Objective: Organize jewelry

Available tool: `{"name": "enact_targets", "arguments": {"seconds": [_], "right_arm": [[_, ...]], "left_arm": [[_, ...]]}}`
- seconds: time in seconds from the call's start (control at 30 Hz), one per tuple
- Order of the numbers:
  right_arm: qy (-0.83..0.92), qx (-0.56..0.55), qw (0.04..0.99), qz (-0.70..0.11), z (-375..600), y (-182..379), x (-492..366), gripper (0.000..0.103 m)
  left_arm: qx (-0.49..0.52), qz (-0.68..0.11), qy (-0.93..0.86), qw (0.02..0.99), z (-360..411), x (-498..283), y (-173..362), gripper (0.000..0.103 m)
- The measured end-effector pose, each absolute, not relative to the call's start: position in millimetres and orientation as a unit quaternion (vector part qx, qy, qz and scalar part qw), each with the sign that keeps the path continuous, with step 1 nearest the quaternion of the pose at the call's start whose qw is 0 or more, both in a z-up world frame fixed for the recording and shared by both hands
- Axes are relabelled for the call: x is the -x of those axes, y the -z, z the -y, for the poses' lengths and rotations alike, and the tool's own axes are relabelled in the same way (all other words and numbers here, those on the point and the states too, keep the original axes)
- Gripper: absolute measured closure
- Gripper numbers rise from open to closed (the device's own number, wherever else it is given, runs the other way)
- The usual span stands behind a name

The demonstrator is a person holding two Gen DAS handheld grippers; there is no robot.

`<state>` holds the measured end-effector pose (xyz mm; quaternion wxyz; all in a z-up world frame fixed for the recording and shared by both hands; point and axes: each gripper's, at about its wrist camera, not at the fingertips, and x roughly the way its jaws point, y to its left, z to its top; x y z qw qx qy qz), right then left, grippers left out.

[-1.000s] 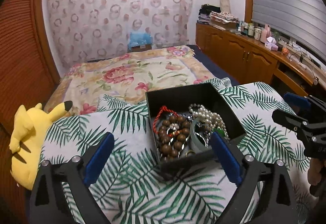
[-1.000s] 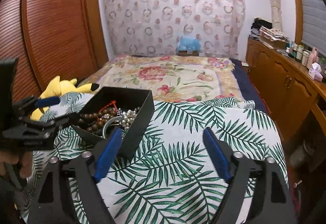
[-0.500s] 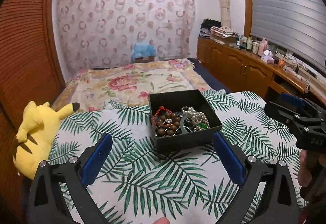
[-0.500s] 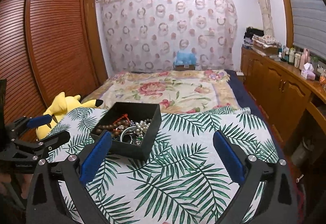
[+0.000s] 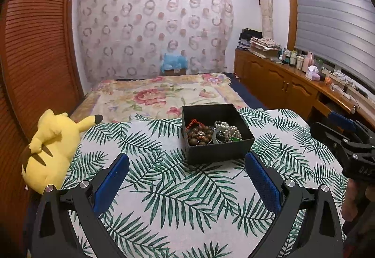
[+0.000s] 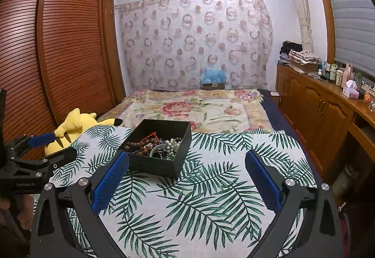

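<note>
Both grippers stood wide and empty: the left gripper (image 5: 187, 178) just short of the black box (image 5: 216, 133), the right gripper (image 6: 187, 178) near its right front corner. On the palm-leaf cloth (image 5: 178, 192) of the desk, the box held brown wooden beads (image 5: 198, 135), pearls (image 5: 228, 130) and a red cord (image 5: 191, 122); tangled pieces beneath were hard to make out.
</note>
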<state>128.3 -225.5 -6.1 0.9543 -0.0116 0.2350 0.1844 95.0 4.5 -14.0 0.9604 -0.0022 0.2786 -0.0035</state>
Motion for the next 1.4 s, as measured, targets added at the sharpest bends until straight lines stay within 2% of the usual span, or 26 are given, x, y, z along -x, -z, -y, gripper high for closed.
{"name": "enact_targets", "arguments": {"seconds": [1.4], "right_arm": [[-0.185, 0.014, 0.954, -0.237, 220.3, 10.1, -122.0, 0.003]], "left_arm": [[0.002, -0.279, 0.005, 0.960, -3.3, -90.8, 16.9, 0.008]]}}
